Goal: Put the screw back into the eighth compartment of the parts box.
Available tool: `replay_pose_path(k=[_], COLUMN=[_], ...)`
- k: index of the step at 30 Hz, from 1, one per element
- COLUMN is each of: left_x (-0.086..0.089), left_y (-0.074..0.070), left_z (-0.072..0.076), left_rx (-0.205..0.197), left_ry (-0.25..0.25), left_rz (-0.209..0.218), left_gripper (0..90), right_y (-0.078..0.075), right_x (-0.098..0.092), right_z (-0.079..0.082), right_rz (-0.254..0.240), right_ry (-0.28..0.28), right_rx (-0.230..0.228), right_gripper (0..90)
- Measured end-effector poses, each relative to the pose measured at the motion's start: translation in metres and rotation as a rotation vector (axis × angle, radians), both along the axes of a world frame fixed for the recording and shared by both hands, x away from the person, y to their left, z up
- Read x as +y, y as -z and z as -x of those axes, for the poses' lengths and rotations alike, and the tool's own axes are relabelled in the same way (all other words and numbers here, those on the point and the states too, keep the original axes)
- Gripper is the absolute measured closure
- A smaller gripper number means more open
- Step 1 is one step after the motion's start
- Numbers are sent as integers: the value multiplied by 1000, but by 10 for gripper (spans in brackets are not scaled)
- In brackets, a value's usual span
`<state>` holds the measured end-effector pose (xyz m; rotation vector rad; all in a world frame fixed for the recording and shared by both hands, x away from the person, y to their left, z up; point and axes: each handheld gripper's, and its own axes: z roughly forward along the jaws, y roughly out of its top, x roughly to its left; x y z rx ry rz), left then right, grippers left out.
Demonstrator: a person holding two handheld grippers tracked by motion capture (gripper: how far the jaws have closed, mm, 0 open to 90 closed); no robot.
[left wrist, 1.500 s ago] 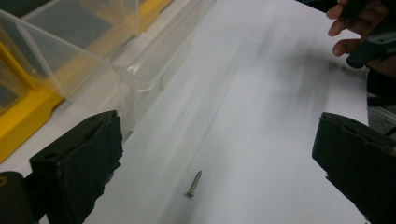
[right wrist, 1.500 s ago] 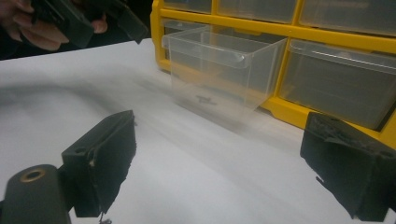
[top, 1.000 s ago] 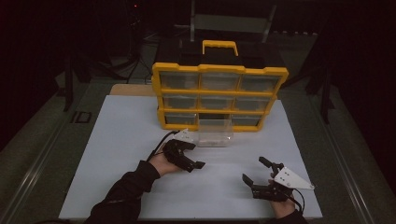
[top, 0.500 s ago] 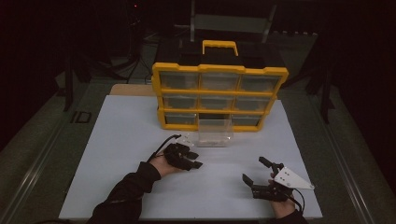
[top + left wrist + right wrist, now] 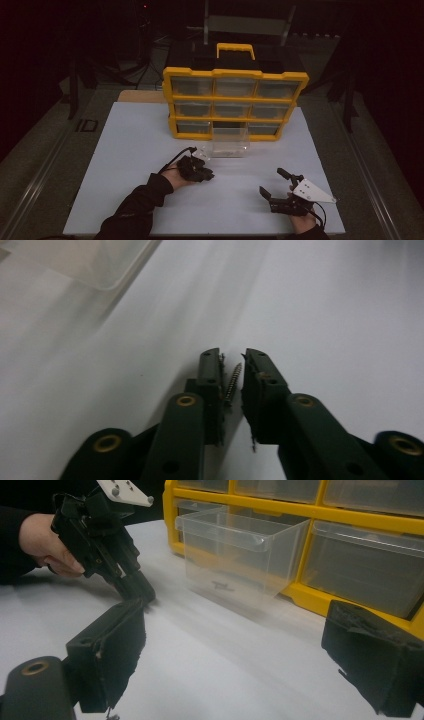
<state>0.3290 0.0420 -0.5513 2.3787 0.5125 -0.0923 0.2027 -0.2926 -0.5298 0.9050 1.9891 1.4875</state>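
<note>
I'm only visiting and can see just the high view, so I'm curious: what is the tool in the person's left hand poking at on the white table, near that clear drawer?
Observer: A small screw. It lies on the table between the jaws of the left gripper.
Operator: So is it pinched?
Observer: Not quite. The jaws have just been closing, but a thin slit shows beside the screw.
Operator: Is the clear drawer empty?
Observer: No. The right gripper view shows a few small dark bits on the floor of the drawer.
</note>
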Motion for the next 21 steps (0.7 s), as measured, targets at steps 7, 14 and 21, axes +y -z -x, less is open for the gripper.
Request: replay_pose_path(k=[7, 14, 21], left_x=[-3, -4, 1], left_y=[-2, -2, -18], left_z=[4, 4, 0], left_rx=[-35, -37, -35], left_ry=[14, 13, -19], left_rz=[-33, -39, 2], left_gripper=[813, 870, 872], right_y=[0, 0, 0], right_x=[0, 0, 0], right_z=[0, 0, 0], right_rz=[2, 2, 0], right_ry=[1, 1, 2], right_rx=[1, 0, 2], right_gripper=[108, 108, 107])
